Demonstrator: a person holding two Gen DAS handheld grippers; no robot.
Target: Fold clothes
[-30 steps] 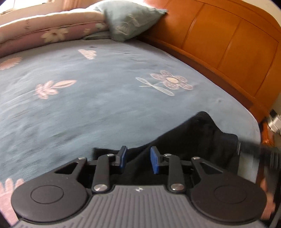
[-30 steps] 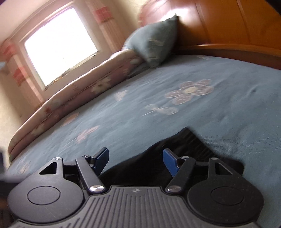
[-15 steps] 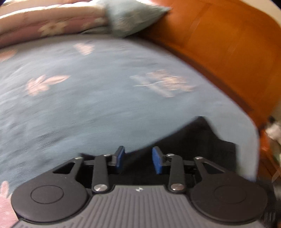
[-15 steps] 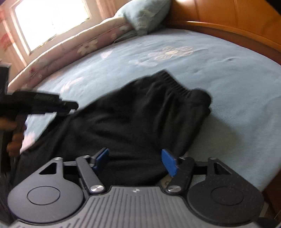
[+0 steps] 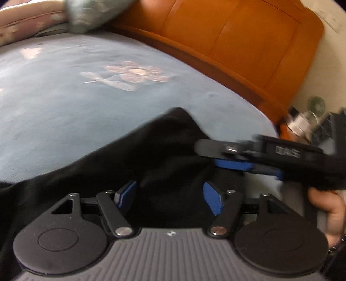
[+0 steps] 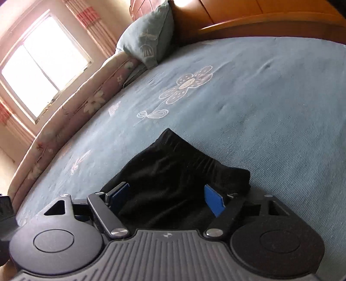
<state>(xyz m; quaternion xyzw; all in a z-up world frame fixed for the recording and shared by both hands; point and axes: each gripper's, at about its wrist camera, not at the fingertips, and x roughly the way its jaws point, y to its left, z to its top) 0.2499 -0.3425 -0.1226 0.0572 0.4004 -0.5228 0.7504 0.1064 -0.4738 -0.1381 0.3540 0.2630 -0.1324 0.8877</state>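
The black fabric garment [image 5: 164, 151] lies spread on the blue bedsheet with pale flower prints [image 5: 64, 103], near the bed's edge. In the left wrist view it runs from the left border under the left tongs [image 5: 169, 197], whose blue-padded fingers [image 5: 210, 200] stand well apart with the dark cloth between and beneath them; whether the pads touch it cannot be told. A raised corner of the garment peaks just beyond the tongs. Further right, the right tongs [image 5: 235, 163] reach in sideways over the cloth (blurred), held by a hand [image 5: 326, 207] at the right edge; white lettering on the black body is too smeared to read. Behind stands the orange wooden headboard [image 5: 237, 43], with a blue-grey pillow [image 5: 97, 15] against it at the top left.

In the right wrist view, a bright window [image 6: 41, 67] and a rolled pink floral quilt [image 6: 71, 112] fill the left. The right tongs [image 6: 167, 200] are spread wide, and the garment's gathered, ribbed waistband end [image 6: 186, 160] sits between the blue pads and slightly ahead of them, resting on the sheet. A small pale logo marks each grey gripper body, not legible.
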